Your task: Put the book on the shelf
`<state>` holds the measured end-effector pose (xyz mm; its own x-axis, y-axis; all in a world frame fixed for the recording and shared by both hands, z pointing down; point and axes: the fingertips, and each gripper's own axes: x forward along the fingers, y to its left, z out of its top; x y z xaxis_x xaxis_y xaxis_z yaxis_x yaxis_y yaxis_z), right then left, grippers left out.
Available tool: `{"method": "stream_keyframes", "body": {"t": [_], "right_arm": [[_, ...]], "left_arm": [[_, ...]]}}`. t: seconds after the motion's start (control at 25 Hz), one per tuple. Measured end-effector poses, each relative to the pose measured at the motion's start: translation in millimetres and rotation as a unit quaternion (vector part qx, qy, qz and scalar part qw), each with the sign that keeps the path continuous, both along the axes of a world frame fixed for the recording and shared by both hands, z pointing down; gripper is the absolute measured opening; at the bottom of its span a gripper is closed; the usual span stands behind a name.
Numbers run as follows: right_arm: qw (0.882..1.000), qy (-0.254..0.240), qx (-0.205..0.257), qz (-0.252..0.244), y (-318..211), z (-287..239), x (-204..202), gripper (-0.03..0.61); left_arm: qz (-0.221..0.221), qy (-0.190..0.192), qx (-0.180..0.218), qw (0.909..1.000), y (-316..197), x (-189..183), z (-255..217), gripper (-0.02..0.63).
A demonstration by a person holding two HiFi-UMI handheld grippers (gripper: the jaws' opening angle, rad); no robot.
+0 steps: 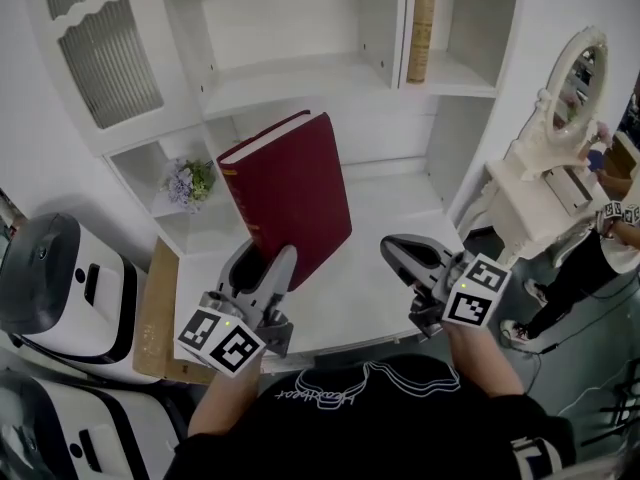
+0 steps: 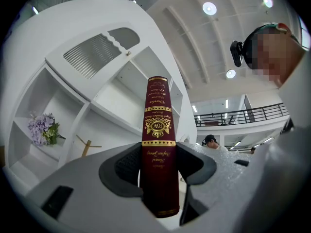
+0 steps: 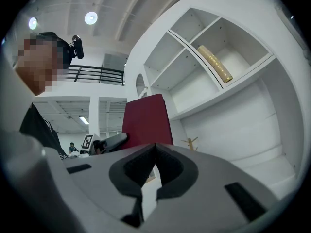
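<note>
A thick dark red book point(image 1: 290, 193) with gold print on its spine point(image 2: 158, 140) stands upright and slightly tilted in front of the white shelf unit point(image 1: 300, 78). My left gripper point(image 1: 265, 258) is shut on its lower end, with the jaws pressing both covers point(image 2: 160, 152). My right gripper point(image 1: 395, 248) hovers to the right of the book, apart from it. Its jaws are shut with nothing between them point(image 3: 154, 147). The book's red cover point(image 3: 146, 120) shows behind them in the right gripper view.
A tan book point(image 1: 423, 30) stands in the upper right compartment. Purple flowers point(image 1: 190, 181) sit in a low left compartment. A white desk top point(image 1: 390, 288) lies below the grippers. A vanity mirror point(image 1: 570, 78) and a person point(image 1: 600, 248) are at the right, white machines point(image 1: 60, 288) at the left.
</note>
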<state>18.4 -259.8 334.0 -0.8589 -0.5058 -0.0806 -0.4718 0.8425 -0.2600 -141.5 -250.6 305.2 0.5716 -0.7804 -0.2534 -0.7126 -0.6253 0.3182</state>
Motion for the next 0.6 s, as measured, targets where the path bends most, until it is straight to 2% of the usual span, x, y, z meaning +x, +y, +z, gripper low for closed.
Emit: {"method": "stream_keyframes", "body": {"t": [0.32,0.6], "right_arm": [[1.000,-0.001,-0.001,-0.027,-55,-6,5,0.003],[0.999,-0.009,0.011,-0.048,-84,-15,2,0.003]], "left_arm": [[-0.026,-0.001,0.014,0.9996,-49,5,-23,0.206],[-0.049,-0.015,0.050,0.9974,-73,6,-55,0.206]]}}
